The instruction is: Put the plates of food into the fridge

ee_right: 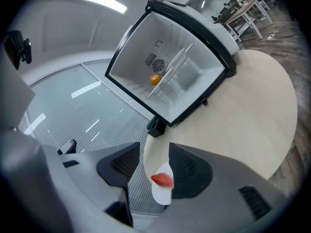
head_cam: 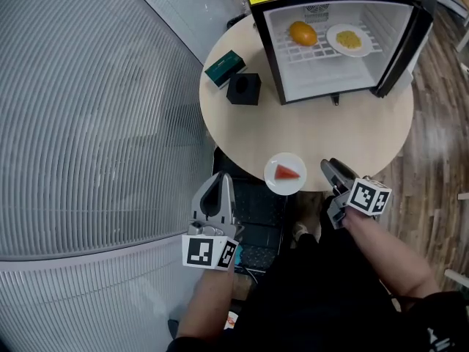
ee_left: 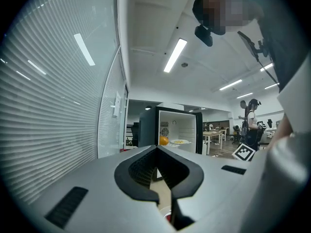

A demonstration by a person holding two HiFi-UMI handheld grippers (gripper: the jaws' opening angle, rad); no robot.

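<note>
One plate (head_cam: 275, 182) with a red wedge of food (head_cam: 287, 172) lies at the near edge of the round table (head_cam: 330, 123), right by the rim. The right gripper (head_cam: 330, 169) hangs just beside it on the right, at the table's edge. Its fingers stand apart and grip nothing. In the right gripper view the plate (ee_right: 163, 194) and wedge (ee_right: 163, 179) show through the gap between the fingers (ee_right: 187, 169), beyond the tips and not touched by them. The left gripper (head_cam: 220, 179) is off the table, near its near left edge and left of the plate. Its fingertips are closed together on nothing.

Bare tabletop runs from the plate to the fridge (head_cam: 268, 46), which stands at the far edge with its door (head_cam: 409, 44) swung open to the right. On its wire shelf (head_cam: 322, 51) sit an orange (head_cam: 303, 33) on the left and a second plate of yellow food (head_cam: 349, 39) on the right. The fridge floor below the shelf is bare.

A green box (head_cam: 225, 67) and a black cube (head_cam: 244, 89) sit by the table's left edge, just beside the fridge and clear of the line from plate to opening. A ribbed wall (head_cam: 95, 123) stands close to the table's left side.
</note>
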